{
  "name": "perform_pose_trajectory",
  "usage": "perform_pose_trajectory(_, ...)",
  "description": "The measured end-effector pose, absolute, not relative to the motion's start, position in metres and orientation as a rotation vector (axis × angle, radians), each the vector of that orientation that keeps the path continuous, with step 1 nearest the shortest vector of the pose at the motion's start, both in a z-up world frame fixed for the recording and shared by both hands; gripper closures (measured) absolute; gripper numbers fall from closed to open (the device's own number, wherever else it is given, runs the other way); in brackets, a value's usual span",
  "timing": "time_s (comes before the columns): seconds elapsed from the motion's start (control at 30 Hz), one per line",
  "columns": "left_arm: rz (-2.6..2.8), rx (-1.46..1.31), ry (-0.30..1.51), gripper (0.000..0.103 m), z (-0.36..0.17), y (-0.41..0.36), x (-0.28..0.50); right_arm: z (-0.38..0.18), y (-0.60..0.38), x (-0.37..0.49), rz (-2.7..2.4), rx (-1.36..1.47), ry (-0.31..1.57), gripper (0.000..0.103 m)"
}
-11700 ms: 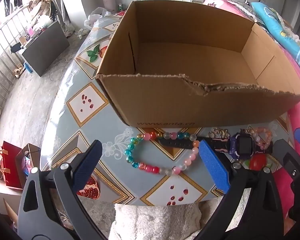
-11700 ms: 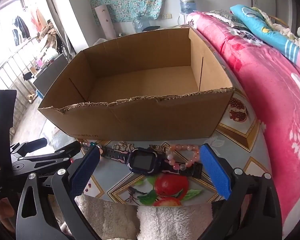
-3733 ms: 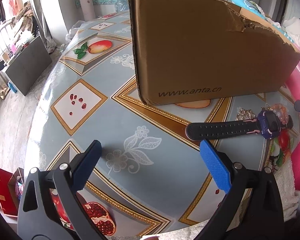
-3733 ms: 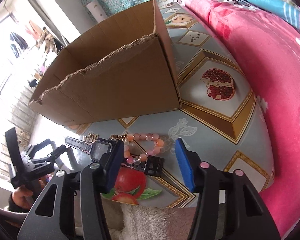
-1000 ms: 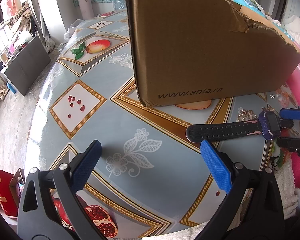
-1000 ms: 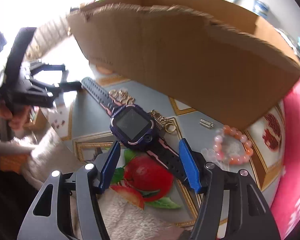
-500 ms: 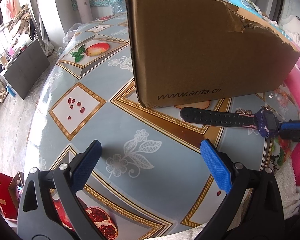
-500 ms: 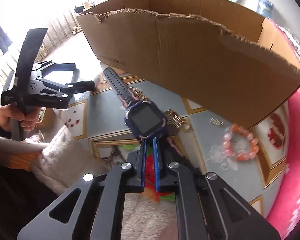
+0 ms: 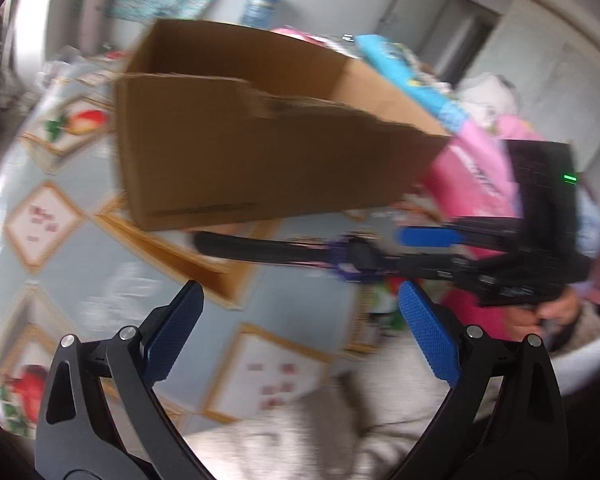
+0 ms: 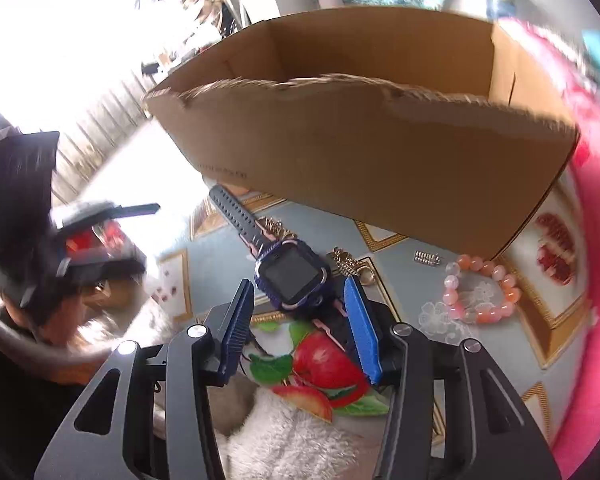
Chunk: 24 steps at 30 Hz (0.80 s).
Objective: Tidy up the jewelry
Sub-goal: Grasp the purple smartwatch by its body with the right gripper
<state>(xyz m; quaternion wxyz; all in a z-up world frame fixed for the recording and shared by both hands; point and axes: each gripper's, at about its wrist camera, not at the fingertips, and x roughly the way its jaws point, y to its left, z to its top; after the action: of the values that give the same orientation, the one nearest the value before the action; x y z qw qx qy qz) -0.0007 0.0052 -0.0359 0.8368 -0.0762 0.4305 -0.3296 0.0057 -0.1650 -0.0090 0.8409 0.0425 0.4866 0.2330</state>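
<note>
A purple and black child's smartwatch (image 10: 290,276) lies on the patterned table in front of the open cardboard box (image 10: 364,148). My right gripper (image 10: 300,312) is open, its blue pads astride the watch's near strap. A pink bead bracelet (image 10: 480,292) lies to the right, with small gold charms (image 10: 350,266) and a tiny spring (image 10: 427,258) nearby. In the blurred left wrist view the watch (image 9: 340,256) shows with its strap (image 9: 252,246) stretched left, before the box (image 9: 260,148). My left gripper (image 9: 300,336) is open and empty, above the table's near edge.
A pink quilt (image 10: 596,280) borders the table on the right. The right hand's gripper body (image 9: 540,240) fills the right side of the left wrist view. White fleece sleeves (image 10: 296,436) lie at the near edge. The left gripper body (image 10: 40,216) is at the left.
My right gripper, shut on the watch strap half a second ago, has opened and let it go. The left wrist view has lifted and swung right, blurring.
</note>
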Motion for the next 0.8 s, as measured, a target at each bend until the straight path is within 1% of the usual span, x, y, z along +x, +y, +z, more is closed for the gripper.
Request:
perform_pose_trajectory(0.03,-0.741,-0.193,0.93,0.019,-0.038,-0.001,0.0,-0.012,-0.17,0.011,0.509,0.142,1.038,0.057)
perform_pose_trajectory(0.07,-0.783,-0.228,0.96,0.027,-0.041,-0.008,0.002,-0.016,-0.175,0.014,0.521,0.18,1.048,0.057)
perform_pose_trajectory(0.13,-0.818,-0.282,1.007,0.035,-0.049,-0.018,0.007,-0.026,-0.182,0.025,0.552,0.272,1.076,0.057)
perform_pose_trajectory(0.17,-0.82,-0.31,1.038,0.043,-0.056,-0.022,0.007,-0.031,-0.185,0.028,0.563,0.304,1.09,0.057)
perform_pose_trajectory(0.2,-0.82,-0.328,1.063,0.047,-0.061,-0.025,0.008,-0.033,-0.186,0.03,0.572,0.318,1.098,0.057)
perform_pose_trajectory(0.27,-0.824,-0.364,1.094,0.048,-0.07,-0.028,0.009,-0.038,-0.184,0.033,0.598,0.33,1.115,0.057)
perform_pose_trajectory(0.37,-0.834,-0.39,1.095,0.049,-0.073,-0.03,0.011,-0.041,-0.184,0.036,0.637,0.357,1.121,0.057)
perform_pose_trajectory(0.5,-0.83,-0.393,1.097,0.049,-0.072,-0.031,0.011,-0.05,-0.19,0.043,0.737,0.482,1.131,0.058)
perform_pose_trajectory(0.67,-0.804,-0.374,1.105,0.049,-0.07,-0.029,0.011,-0.05,-0.188,0.046,0.793,0.506,1.142,0.058)
perform_pose_trajectory(0.8,-0.772,-0.408,1.106,0.049,-0.071,-0.024,0.01,-0.052,-0.186,0.048,0.841,0.546,1.149,0.058)
